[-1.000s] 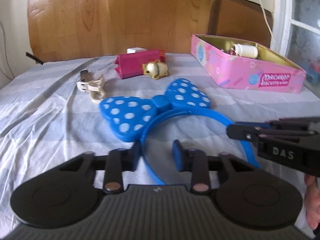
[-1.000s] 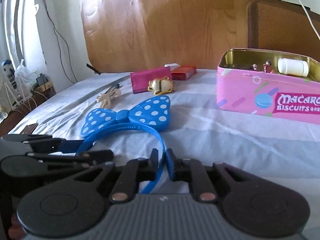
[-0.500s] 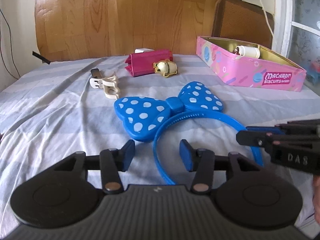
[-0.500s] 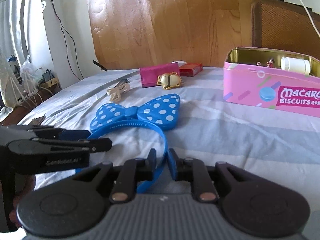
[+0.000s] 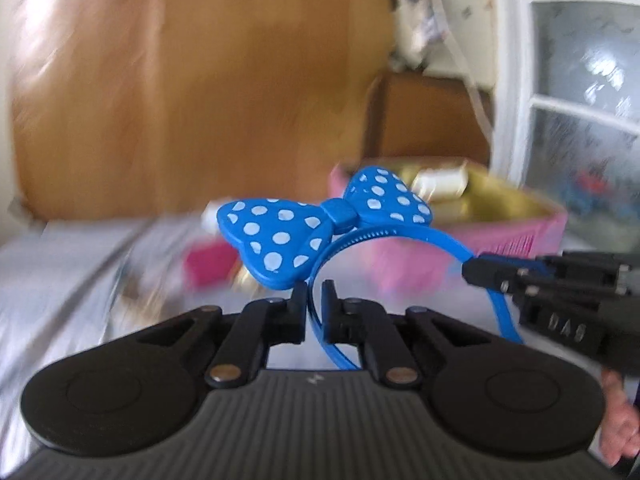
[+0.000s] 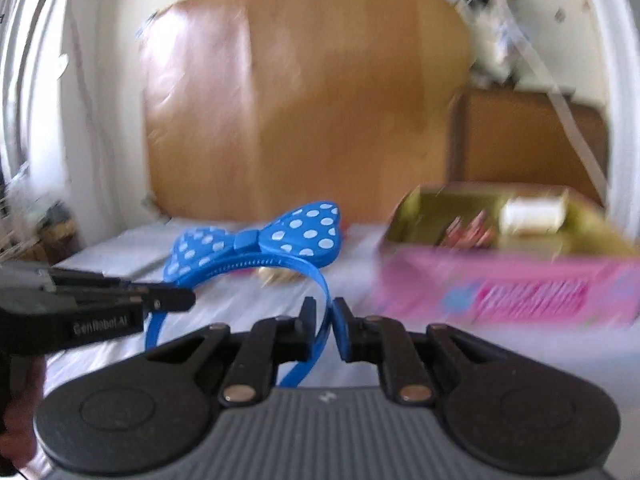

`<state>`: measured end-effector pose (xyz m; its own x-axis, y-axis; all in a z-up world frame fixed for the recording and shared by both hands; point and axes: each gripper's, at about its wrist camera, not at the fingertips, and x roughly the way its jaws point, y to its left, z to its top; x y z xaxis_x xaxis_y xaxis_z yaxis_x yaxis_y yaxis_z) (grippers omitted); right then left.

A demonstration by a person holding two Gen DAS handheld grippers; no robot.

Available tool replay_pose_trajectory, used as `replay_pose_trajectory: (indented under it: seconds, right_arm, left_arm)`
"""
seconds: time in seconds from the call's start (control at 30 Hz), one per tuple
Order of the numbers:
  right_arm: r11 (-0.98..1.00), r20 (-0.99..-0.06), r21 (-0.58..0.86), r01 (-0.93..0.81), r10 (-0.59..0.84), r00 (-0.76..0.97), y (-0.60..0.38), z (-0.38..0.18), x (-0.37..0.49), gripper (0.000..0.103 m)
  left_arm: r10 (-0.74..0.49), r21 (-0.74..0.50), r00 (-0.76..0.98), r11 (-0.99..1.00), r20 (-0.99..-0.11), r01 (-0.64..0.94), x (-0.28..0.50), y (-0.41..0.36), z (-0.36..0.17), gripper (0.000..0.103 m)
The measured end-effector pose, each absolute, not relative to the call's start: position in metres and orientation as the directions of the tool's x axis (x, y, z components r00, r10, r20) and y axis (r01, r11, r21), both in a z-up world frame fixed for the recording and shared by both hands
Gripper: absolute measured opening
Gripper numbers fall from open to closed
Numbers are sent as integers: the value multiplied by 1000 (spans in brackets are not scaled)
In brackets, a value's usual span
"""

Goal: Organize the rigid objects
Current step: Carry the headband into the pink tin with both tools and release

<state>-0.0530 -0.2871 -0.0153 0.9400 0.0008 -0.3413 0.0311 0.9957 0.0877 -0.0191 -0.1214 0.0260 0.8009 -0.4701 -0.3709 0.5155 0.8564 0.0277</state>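
A blue headband with a white-dotted bow (image 5: 324, 220) hangs in the air above the bed, held by both grippers. My left gripper (image 5: 314, 300) is shut on one side of the band. My right gripper (image 6: 324, 316) is shut on the other side of the headband (image 6: 256, 240). The right gripper also shows at the right of the left wrist view (image 5: 492, 276), and the left gripper at the left of the right wrist view (image 6: 176, 300). The open pink biscuit tin (image 6: 520, 276) stands ahead to the right, with a white bottle (image 6: 532, 212) inside.
The bed has a grey striped sheet (image 5: 64, 280). A magenta box (image 5: 208, 260) and a small gold object (image 6: 276, 274) lie beyond the headband, blurred. A wooden headboard (image 6: 300, 100) and a brown chair back (image 6: 528, 136) stand behind.
My left gripper has shut on the band. Both grippers have lifted the headband off the sheet and carried it toward the pink tin. The background is blurred from motion.
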Motion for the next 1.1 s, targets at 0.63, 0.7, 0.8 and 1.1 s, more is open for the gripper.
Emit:
replay_pose_trajectory:
  seconds: [0.63,0.7,0.8,1.1]
  right_arm:
    - [923,-453,83,375,-300,839,-500,-26,60,25]
    - [920,-440,93,380,-304,845,-498,-26,57,32]
    - [914,-411,140,380,-295,862,-495,-19,46,32]
    - [945,-301,199,261,-195,933,-436,13,-2,32]
  left_arm:
    - [-536,-61,652,795,-536,603,132,-351,9,35]
    - [-519,-47,671,808,-529,588,128,-346,12,48]
    - [-504,-11,693,812,-515,583,119,-333,19,49]
    - [-440,32,776,861,-453,507,76,-219,37,59]
